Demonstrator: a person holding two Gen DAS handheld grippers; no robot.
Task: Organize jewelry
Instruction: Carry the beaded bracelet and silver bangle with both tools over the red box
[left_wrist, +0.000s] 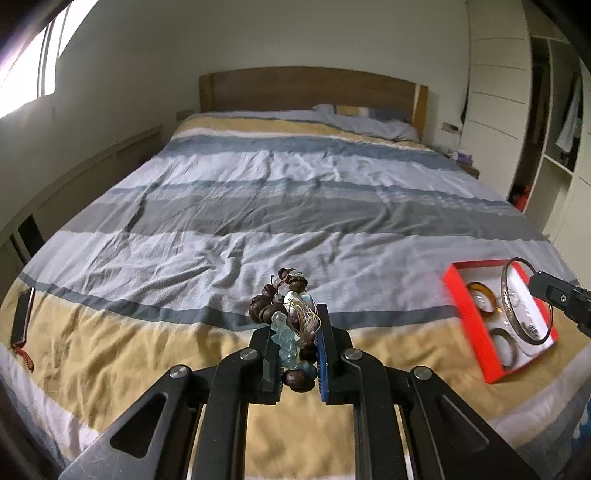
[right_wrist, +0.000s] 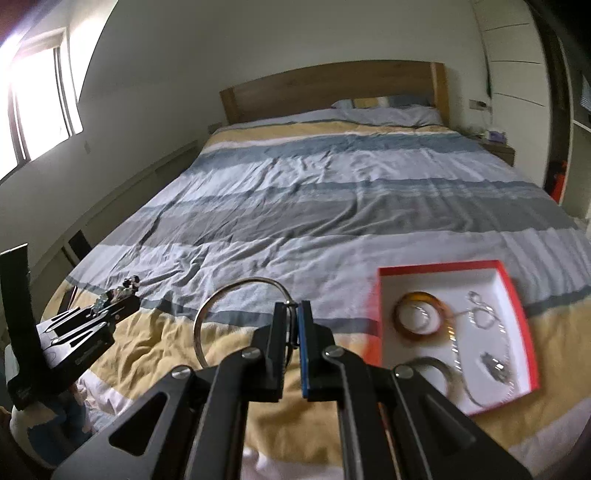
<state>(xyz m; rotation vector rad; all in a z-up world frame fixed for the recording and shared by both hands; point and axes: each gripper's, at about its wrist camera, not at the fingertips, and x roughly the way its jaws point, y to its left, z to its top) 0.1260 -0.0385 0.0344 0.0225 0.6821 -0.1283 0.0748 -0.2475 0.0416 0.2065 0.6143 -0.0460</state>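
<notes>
Left wrist, L gripper (left_wrist: 295, 332) clamps bead bracelet (left_wrist: 284, 314), R gripper (right_wrist: 294, 314) clamps bangle (right_wrist: 221, 295)

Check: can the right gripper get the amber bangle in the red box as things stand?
Probably not yet. The path over the red box to the amber bangle looks free, but the right gripper is already shut on a silver bangle, so its fingers have no room until that is set down.
</notes>
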